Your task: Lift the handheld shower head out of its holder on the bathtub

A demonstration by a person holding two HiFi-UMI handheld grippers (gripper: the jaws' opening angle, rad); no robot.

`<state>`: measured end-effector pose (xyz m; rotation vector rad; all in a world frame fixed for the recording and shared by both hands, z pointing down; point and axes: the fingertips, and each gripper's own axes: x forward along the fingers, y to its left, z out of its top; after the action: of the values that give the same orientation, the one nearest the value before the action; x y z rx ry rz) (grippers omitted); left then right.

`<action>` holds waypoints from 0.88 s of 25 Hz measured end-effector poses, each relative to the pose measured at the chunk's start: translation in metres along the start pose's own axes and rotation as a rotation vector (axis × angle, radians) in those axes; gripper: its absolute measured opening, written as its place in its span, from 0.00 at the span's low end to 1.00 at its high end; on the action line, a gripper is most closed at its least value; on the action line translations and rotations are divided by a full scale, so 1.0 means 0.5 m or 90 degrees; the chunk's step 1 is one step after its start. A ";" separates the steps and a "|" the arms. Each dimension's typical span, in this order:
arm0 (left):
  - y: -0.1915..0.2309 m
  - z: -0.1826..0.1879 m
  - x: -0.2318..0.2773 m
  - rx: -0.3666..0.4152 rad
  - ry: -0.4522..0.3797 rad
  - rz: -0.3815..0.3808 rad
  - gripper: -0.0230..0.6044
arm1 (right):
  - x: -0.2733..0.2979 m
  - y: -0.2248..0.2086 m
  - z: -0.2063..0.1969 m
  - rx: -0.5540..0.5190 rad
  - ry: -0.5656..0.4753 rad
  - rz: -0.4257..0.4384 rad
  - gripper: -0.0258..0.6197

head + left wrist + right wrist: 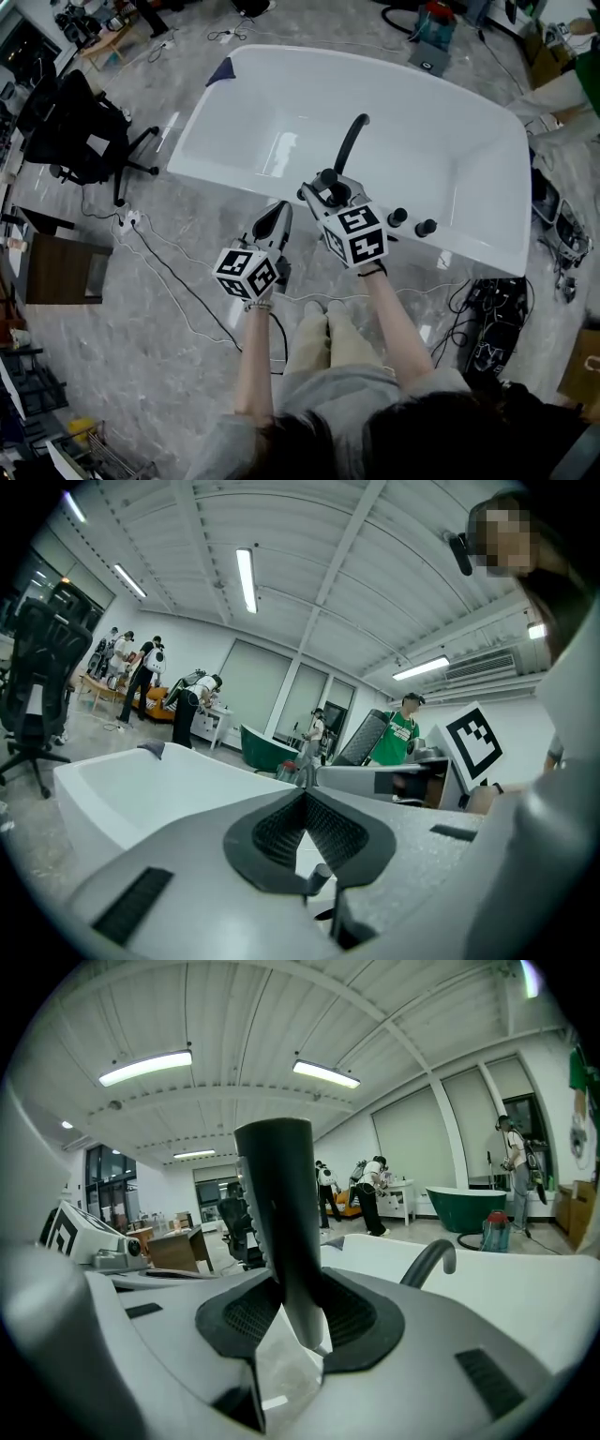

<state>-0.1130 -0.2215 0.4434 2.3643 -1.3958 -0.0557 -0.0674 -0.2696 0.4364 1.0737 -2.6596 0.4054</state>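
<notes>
**Inspector:** Right gripper [300, 1309] grips the shower head [279, 1204] at its tapered neck, upright between the pads. Left gripper [303, 799], on its left, is closed and empty.

**Clerk:** Handling?

**Inspector:** Judged rigid, smooth and possibly slippery; moderate weight. Hold at the neck. Dark matte body, widening upward. Bathtub [450, 169] lies just beyond.

bathtub [281, 103] plain white; spout [352, 141] and knobs [411, 222] black. shower head [281, 1213] dark grey to black, glossy. left gripper [305, 803] and right gripper [298, 1297] light grey, pads [281, 834] black with a fine ribbed texture. marker cubes [356, 234] white with black square patterns. floor [187, 272] grey veined marble. office chair [80, 127] black. second tub [487, 1206] dark green. trousers [328, 342] beige
</notes>
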 end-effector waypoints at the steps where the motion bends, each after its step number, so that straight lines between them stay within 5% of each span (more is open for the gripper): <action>1: -0.009 0.005 -0.001 0.003 -0.002 -0.004 0.05 | -0.009 0.000 0.006 0.001 -0.003 0.000 0.25; 22: -0.136 0.117 -0.057 0.090 -0.009 -0.077 0.05 | -0.161 0.045 0.137 -0.023 -0.063 0.002 0.25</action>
<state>-0.0842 -0.1867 0.3609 2.5679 -1.3016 -0.0073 -0.0352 -0.2265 0.3426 1.1052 -2.7437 0.3117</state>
